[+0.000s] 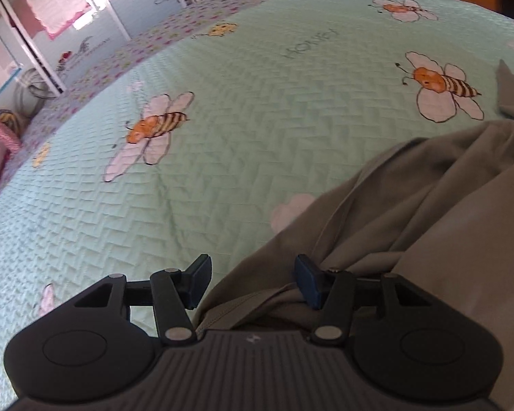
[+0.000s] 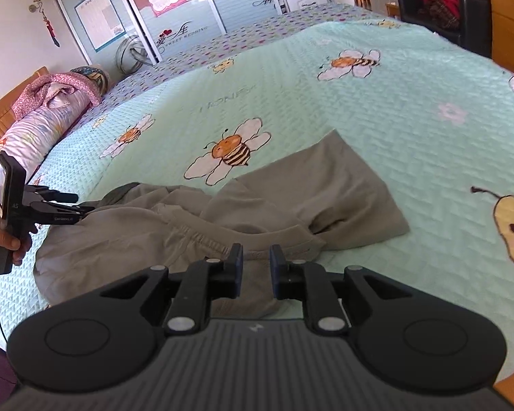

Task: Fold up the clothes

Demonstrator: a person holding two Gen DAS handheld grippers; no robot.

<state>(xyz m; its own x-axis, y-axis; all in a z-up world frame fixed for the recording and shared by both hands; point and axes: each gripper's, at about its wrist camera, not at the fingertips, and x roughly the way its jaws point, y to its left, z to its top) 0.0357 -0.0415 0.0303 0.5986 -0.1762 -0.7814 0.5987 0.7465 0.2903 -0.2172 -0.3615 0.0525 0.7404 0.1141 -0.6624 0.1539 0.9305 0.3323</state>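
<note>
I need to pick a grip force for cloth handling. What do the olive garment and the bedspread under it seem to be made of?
The olive garment looks like a soft matte knit, probably cotton jersey: it drapes in loose folds and has a gathered elastic band. The bedspread looks like quilted cotton, matte, stitched in a zigzag pattern with printed bees. The exact fibre cannot be told from the look.

Bee-print bedspread (image 2: pixel 359 109), mirrored wardrobe (image 2: pixel 174 10), wooden dresser (image 2: pixel 510 27).
</note>
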